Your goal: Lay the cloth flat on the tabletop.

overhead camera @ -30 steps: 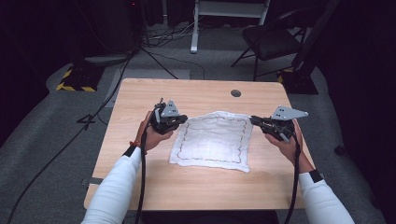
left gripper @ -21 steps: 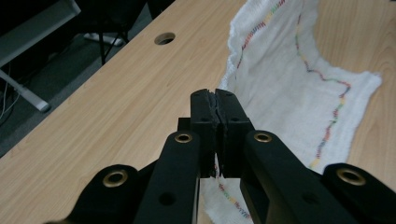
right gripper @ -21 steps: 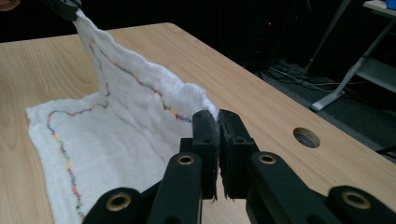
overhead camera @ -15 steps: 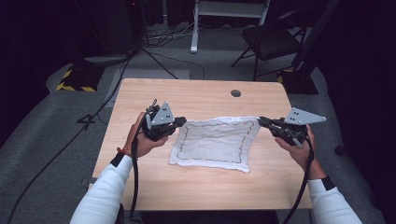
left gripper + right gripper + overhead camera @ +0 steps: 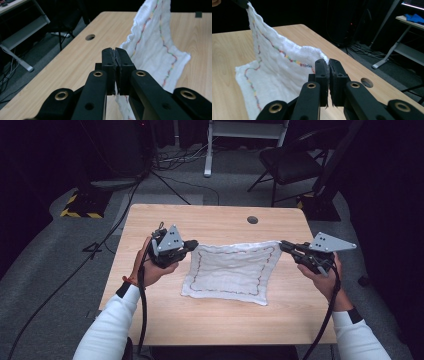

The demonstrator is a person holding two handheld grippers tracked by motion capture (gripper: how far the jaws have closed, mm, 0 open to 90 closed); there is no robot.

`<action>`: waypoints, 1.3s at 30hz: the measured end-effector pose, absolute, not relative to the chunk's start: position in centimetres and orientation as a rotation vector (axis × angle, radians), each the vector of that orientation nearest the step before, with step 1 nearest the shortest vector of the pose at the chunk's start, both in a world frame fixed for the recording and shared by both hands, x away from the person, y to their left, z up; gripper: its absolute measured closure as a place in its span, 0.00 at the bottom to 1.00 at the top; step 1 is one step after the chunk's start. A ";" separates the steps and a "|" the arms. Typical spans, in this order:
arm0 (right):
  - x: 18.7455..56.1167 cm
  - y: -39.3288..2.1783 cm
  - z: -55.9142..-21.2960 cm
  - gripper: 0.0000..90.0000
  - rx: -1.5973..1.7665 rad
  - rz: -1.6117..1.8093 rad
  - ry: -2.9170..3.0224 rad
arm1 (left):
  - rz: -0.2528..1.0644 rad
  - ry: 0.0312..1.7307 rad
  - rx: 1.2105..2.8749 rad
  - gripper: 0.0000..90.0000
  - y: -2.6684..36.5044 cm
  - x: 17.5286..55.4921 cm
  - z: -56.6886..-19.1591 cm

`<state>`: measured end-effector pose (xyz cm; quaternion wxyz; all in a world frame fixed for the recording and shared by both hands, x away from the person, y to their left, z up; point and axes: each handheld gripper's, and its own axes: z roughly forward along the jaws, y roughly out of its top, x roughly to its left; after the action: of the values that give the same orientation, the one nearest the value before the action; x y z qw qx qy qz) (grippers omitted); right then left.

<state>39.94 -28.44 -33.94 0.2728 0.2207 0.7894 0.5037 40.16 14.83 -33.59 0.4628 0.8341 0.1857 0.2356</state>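
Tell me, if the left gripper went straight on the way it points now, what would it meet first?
Most likely the white cloth, whose corner the left gripper already pinches. It points across the table toward the right gripper, which holds the opposite far corner; the lifted edge spans between them.

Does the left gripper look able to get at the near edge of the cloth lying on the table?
Probably not as things stand: the left gripper is shut on a far corner of the cloth, as is the right gripper. Nothing blocks the near edge, but it would have to let go first.
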 end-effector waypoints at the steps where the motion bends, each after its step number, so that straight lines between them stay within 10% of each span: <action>1: 40.4 -28.4 -33.8 0.96 0.603 1.352 2.122 | 0.583 0.465 2.046 0.96 14.8 40.6 -33.6; 18: 50.5 -25.9 -35.4 0.96 0.820 1.195 2.118 | 0.611 0.743 2.026 0.94 14.3 51.5 -37.7; 27: 54.3 -24.6 -38.8 0.70 0.976 1.035 2.124 | 0.613 0.951 2.041 0.57 13.6 53.6 -40.9; 39: 47.6 -26.6 -44.3 0.60 0.810 1.111 2.464 | 0.382 0.737 2.264 0.30 12.3 46.2 -44.9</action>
<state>47.65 -26.64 -44.34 0.1592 0.2833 0.8622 0.3886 46.23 12.34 -44.95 0.3570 0.8770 0.2856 0.1479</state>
